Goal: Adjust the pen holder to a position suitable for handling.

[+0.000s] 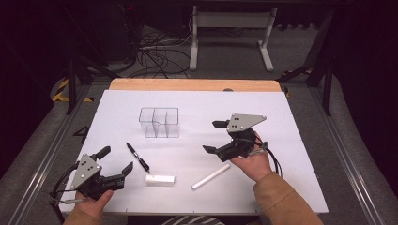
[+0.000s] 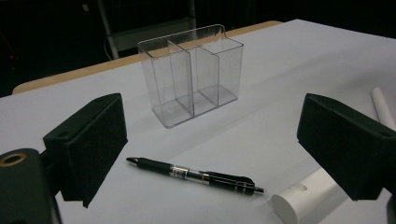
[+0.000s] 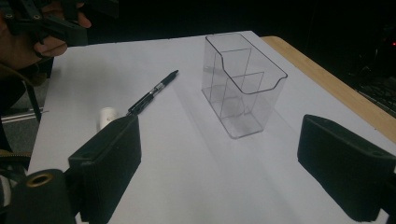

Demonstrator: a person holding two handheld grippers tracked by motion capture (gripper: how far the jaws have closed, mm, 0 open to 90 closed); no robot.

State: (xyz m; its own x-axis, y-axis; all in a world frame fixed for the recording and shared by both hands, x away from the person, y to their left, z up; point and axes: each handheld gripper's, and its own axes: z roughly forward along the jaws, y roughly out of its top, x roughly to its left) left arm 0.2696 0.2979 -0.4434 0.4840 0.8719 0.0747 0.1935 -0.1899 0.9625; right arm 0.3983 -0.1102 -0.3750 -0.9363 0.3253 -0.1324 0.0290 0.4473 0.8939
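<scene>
High view: the white table [image 1: 197, 101] carries a clear plastic organizer [image 1: 159, 122] with several compartments, standing upright near the centre, toward the far side. A black pen [image 1: 137, 157] lies flat nearer the person, left of centre, well apart from the organizer. A short white block [image 1: 160, 179] lies near the front edge, just right of the pen's near end, and a white tube [image 1: 211, 176] lies at a slant further right. The left claw [image 1: 115, 163] sits at the near left corner, jaws spread wide with nothing between them, pointing toward the pen. The right claw [image 1: 213, 137] is held above the table right of centre, jaws wide apart and empty, just beyond the far end of the tube. Left gripper view: both jaws stand wide apart; the pen [image 2: 196, 176] lies on the table between them, untouched, with the organizer [image 2: 191, 72] beyond it and a white tube [image 2: 303, 200] at the lower right. Right gripper view: the jaws stand wide open and hold nothing; the organizer [image 3: 243, 84] stands ahead between them, and the pen [image 3: 152, 93] lies to its left.
</scene>
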